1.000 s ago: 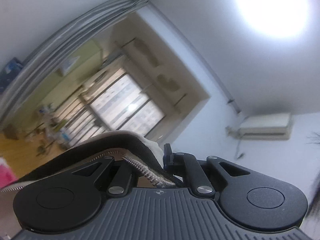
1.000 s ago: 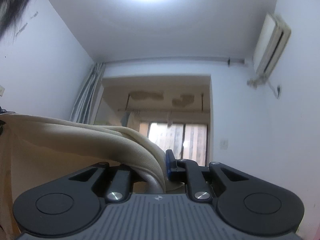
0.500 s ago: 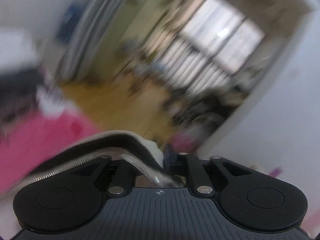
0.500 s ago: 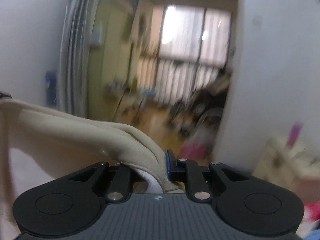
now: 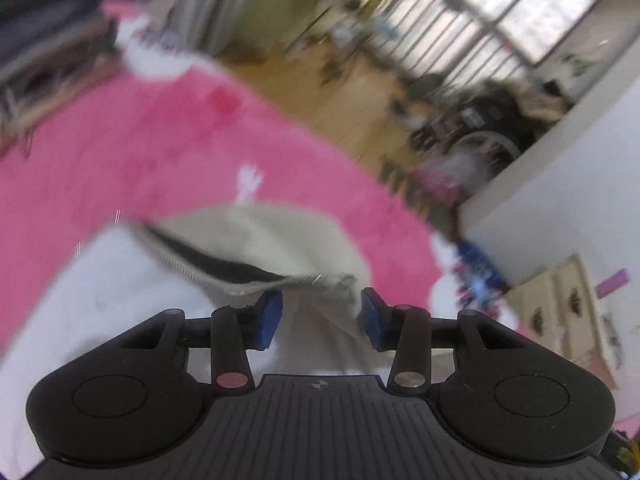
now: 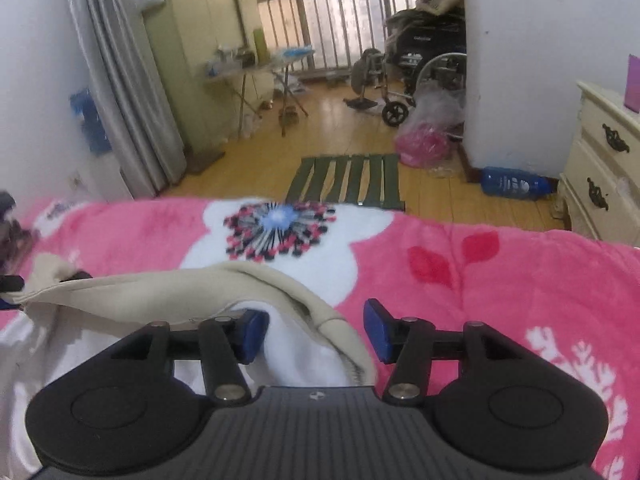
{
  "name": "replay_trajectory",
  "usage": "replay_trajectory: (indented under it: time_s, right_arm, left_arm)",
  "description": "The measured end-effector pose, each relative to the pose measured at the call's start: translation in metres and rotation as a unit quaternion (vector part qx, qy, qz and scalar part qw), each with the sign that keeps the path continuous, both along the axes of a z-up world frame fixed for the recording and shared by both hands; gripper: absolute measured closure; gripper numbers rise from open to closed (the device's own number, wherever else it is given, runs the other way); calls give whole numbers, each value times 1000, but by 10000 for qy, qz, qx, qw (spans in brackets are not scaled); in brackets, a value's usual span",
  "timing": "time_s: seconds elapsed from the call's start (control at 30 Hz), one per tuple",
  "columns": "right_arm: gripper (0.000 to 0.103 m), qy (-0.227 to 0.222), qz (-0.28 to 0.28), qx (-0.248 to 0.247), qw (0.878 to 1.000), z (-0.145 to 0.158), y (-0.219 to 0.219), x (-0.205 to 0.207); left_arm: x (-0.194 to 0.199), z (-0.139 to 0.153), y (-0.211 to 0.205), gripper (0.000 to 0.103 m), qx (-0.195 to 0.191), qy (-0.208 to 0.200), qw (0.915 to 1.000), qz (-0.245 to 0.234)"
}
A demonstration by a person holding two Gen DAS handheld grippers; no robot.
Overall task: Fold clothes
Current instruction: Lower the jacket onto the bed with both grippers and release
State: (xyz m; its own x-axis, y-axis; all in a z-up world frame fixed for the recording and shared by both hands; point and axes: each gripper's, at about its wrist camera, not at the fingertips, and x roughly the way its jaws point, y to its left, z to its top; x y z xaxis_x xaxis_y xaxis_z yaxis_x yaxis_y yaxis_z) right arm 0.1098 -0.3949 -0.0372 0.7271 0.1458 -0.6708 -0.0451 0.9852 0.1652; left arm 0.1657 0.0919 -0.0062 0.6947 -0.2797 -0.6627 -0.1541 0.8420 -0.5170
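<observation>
I have both the left gripper (image 5: pixel 318 316) and right gripper (image 6: pixel 316 332) spread, their jaws just opening (2 corners freed) so the beige jacket (image 6: pixel 168 292) settles flat on the pink bed (image 6: pixel 500 280).

the pink blanket (image 6: pixel 500 264) lies bare to the right of the beige garment (image 6: pixel 160 288). past the bed's edge, a slatted stool (image 6: pixel 348 178), a pink bag (image 6: pixel 424 144) and a dresser (image 6: pixel 600 164) crowd the floor.

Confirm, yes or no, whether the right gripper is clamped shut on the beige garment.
No: the right gripper stands open, its blue pads clear of the beige zip-up garment lying between them.
</observation>
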Motion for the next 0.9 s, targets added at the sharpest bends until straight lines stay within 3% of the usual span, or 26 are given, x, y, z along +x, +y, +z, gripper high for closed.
replay_trajectory:
  time_s: [0.1,0.2,0.27,0.37,0.43,0.47,0.53,0.63,0.7,0.77,0.8,0.87,0.9]
  right_arm:
    - [48,-10,-148,105,9998,27,-5,26]
    - [48,-558,-391,363,9970,47,-10,17]
    - [45,-1035,-411,407,9929,61,-13,8]
    - [41,-1087,-286,314,9932,69,-18,5]
    - [39,-941,-98,374,9948,64,-23,0]
    - [37,-829,17,375,9958,58,-27,-4]
    - [30,-548,273,370,9974,44,-34,-11]
    - [28,-49,399,146,9991,17,-40,-10]
    - [27,192,366,-15,9991,1,-42,-7]
    - [27,355,317,79,9988,-12,-40,4]
    - [27,443,316,178,9984,-17,-39,9]
    - [27,568,361,359,9971,-24,-34,21]
    - [28,608,330,568,9960,-26,-33,25]
  left_arm:
    - [-7,26,9,58,-11,-463,9989,106]
    - [-19,54,17,44,458,-1107,9925,225]
    - [-22,66,23,41,887,-1321,9870,224]
    - [-18,62,21,41,1649,-1297,9773,-290]
    - [-27,52,18,41,2222,-1167,9627,-1012]
    - [-32,45,13,41,2566,-1136,9495,-1402]
    - [-38,24,2,39,3286,-1101,9152,-2056]
    - [-43,-17,-15,35,4375,-1075,8489,-2762]
    - [-34,-44,-20,35,4920,-1013,8190,-2775]
    - [-15,-66,-21,36,5080,-785,8118,-2769]
    - [-8,-73,-20,36,5015,-729,8141,-2836]
    - [1,-81,-19,36,4848,-696,8238,-2856]
    - [5,-80,-16,36,4671,-678,8364,-2786]
